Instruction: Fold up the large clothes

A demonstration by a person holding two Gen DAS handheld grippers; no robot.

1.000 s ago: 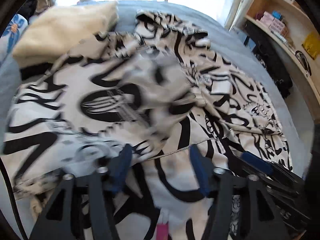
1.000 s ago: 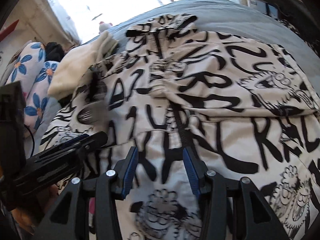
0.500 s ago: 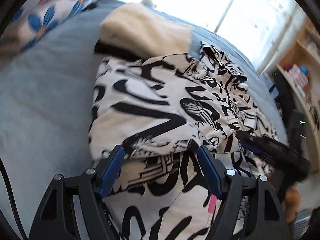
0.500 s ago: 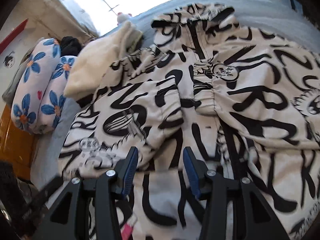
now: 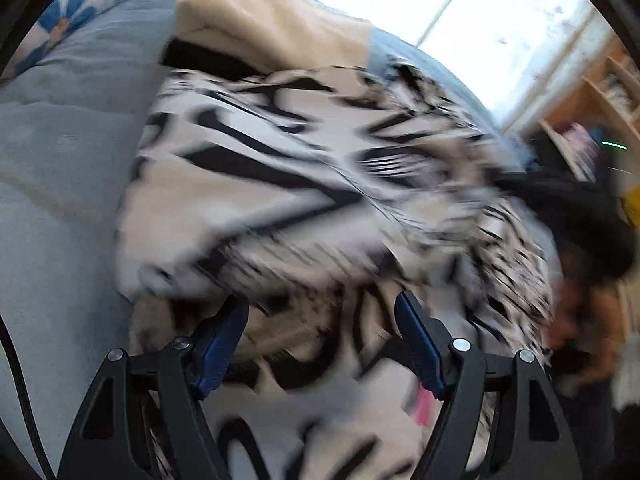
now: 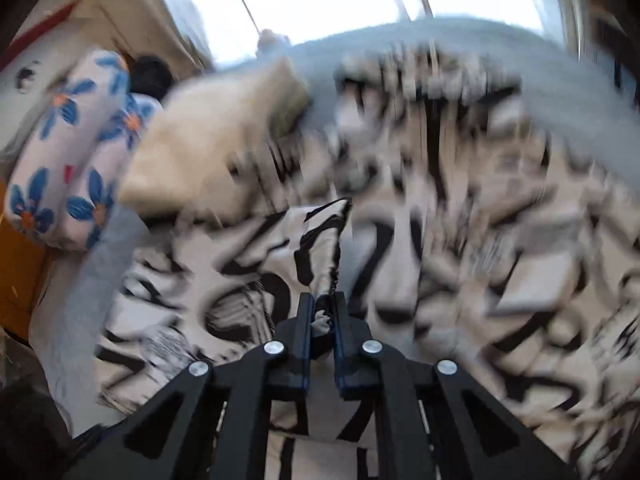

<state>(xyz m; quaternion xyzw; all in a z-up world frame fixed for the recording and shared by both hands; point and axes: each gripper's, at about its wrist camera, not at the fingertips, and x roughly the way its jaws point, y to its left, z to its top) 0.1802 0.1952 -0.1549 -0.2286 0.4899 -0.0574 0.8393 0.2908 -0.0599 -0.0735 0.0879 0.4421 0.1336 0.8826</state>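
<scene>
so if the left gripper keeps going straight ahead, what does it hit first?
Probably the black-and-white patterned garment: the open left gripper points right at its folded edge. The frame is blurred, so depth is unclear.

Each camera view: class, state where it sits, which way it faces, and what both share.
Left wrist: on the open left gripper, looking across the printed garment toward the window.
Right wrist: on the right gripper, shut on a garment fold, facing the floral pillows.
Shared: garment, cream bundle, grey bedcover.

Both grippers are showing black angular frames with triangular cut-outs and silver screws. The left gripper (image 5: 322,314) is wearing blue pads (image 5: 218,342); a black cable (image 5: 18,396) is trailing beside it. The right gripper (image 6: 321,314) is showing thin blue pad edges.
</scene>
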